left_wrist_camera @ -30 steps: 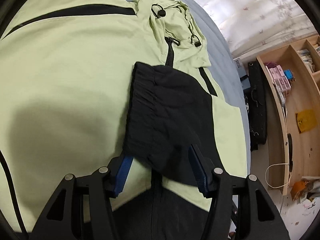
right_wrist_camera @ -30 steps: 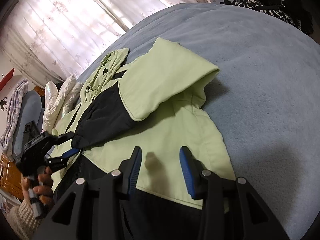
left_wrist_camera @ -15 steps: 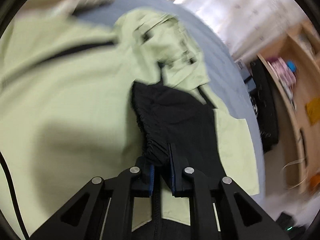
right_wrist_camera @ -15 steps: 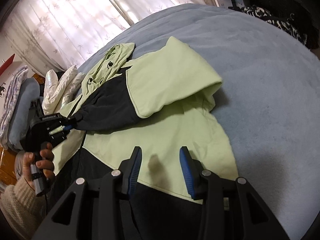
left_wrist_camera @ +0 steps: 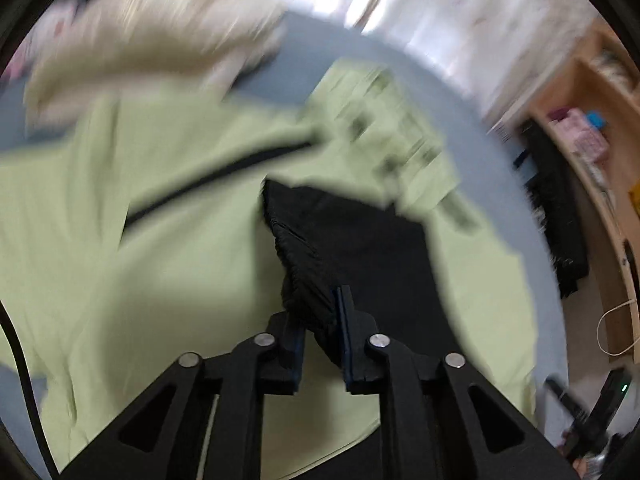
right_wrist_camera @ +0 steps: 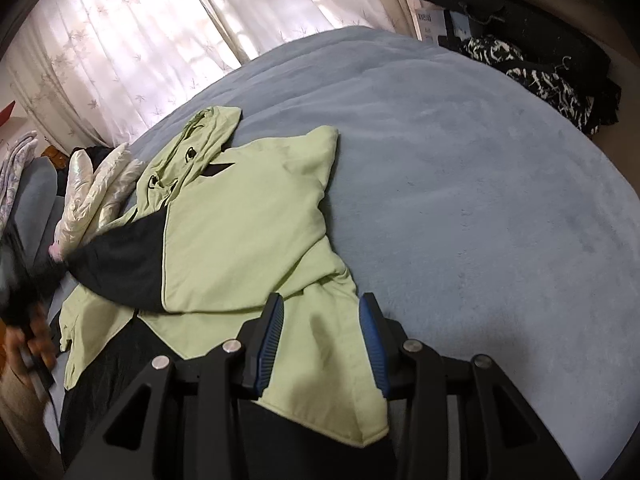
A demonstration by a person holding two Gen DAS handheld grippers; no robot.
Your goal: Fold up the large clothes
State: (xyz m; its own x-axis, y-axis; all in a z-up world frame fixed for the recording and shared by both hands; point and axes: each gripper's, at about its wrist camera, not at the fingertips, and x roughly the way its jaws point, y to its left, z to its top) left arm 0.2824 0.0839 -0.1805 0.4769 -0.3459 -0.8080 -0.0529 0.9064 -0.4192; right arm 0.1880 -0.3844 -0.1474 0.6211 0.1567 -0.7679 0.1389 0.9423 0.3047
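Note:
A light-green hooded jacket (right_wrist_camera: 248, 216) with black panels lies spread on the blue-grey bed (right_wrist_camera: 460, 200). Its black sleeve cuff (left_wrist_camera: 304, 280) is bunched between the pads of my left gripper (left_wrist_camera: 318, 312). The pads still press on the cuff while the jaws are opening slightly. In the right wrist view the black sleeve (right_wrist_camera: 128, 256) is stretched out to the left towards that blurred gripper. My right gripper (right_wrist_camera: 320, 320) is open above the jacket's green lower corner, with nothing between its fingers. The left wrist view is motion-blurred.
White quilted bedding (right_wrist_camera: 96, 188) lies beside the hood (right_wrist_camera: 200, 136) at the left. Dark clothes (right_wrist_camera: 540, 68) are piled past the bed's far right edge. A wooden shelf (left_wrist_camera: 592, 128) stands to the right. A person's hand (right_wrist_camera: 28, 344) holds the left gripper's handle.
The left gripper went from open around the black cuff to shut on it. It then lifted and drew the sleeve out to the left. The right gripper rose a little and stayed open.

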